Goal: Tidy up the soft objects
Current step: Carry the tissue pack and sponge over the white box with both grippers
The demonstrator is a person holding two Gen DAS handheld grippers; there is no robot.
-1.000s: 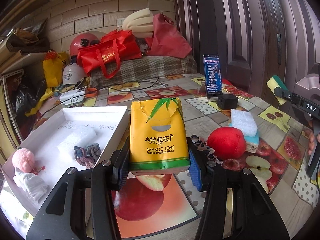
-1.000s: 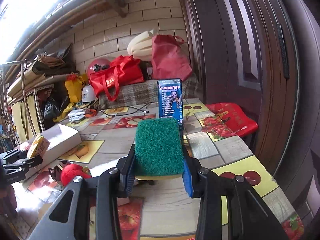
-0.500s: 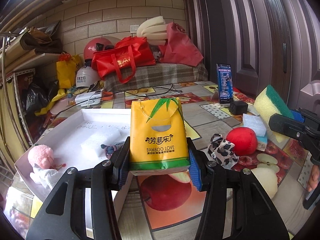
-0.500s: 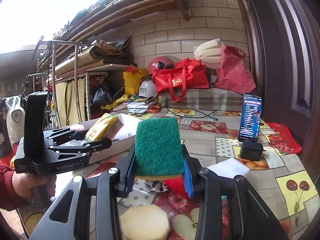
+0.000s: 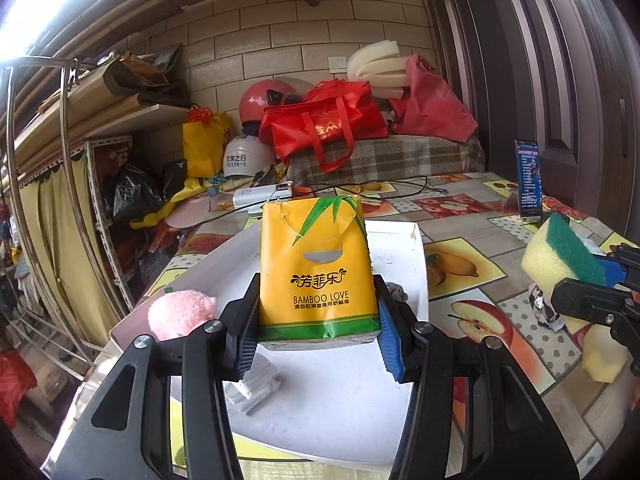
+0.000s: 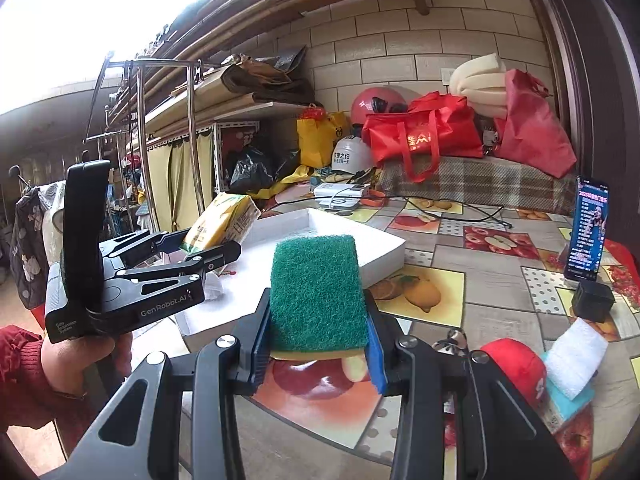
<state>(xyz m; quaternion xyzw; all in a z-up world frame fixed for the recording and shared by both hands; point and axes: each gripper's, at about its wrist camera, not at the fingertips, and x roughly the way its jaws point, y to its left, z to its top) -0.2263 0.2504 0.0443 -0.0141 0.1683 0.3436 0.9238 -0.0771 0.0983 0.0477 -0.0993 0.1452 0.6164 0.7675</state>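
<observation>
Yellow tissue pack [image 5: 318, 268] sits pinched upright between the left gripper [image 5: 318, 344] pads, jaws closed snug on its sides – looks held that way so it can drop straight into the white tray [image 5: 416, 240] right below and ahead. Right gripper [image 6: 318, 350] is clamped on a green sponge [image 6: 316, 292], hovering short of the tray's near corner. Further out past it, a red ball [image 6: 516, 364] and white foam pad [image 6: 576, 350] wait on the table.

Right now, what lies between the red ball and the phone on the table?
In the right wrist view, a white foam pad on a blue sponge and a black charger cube sit between the red ball and the phone.
</observation>
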